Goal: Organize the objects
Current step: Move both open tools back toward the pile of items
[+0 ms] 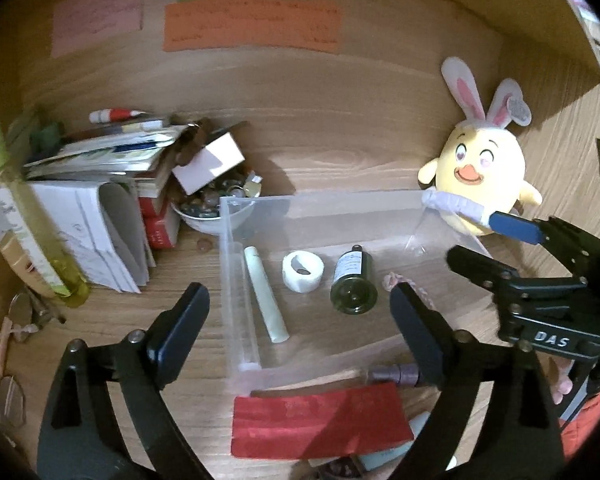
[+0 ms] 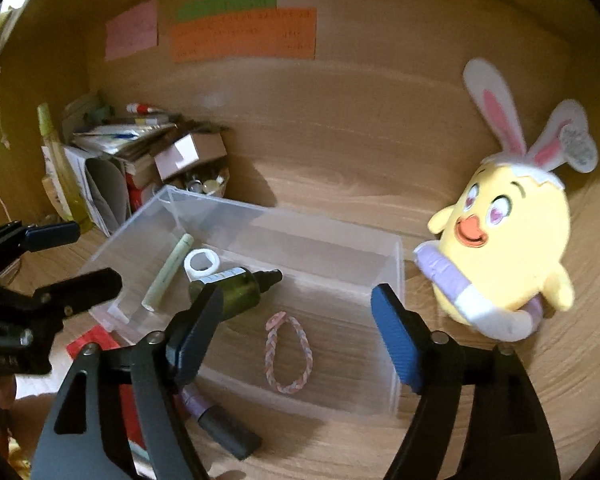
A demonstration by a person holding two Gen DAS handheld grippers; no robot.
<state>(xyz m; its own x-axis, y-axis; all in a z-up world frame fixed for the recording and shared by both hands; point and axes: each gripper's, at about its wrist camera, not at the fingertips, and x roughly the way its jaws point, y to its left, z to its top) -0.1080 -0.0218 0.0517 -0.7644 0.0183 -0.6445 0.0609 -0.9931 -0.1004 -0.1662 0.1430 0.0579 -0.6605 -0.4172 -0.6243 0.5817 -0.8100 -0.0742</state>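
A clear plastic box (image 1: 236, 280) (image 2: 396, 320) stands on the wooden desk. In it lie a pale green tube (image 1: 266, 296) (image 2: 166, 272), a white tape roll (image 1: 303, 271) (image 2: 201, 262), a dark green bottle (image 1: 353, 280) (image 2: 240, 286) and a braided pink bracelet (image 2: 288, 354). My left gripper (image 1: 300, 312) is open and empty over the box's near side. My right gripper (image 2: 296, 328) is open and empty above the bracelet; it also shows in the left wrist view (image 1: 488, 240). A yellow chick plush with bunny ears (image 1: 480, 168) (image 2: 508, 240) sits right of the box.
A pile of papers and booklets (image 1: 100, 184) (image 2: 112, 148), a white bowl of small trinkets (image 1: 212, 208) and a yellow-green bottle (image 1: 32, 216) crowd the left. A red card (image 1: 320, 424) and a purple-and-black pen (image 2: 220, 424) lie before the box. Glasses (image 1: 20, 320) lie far left.
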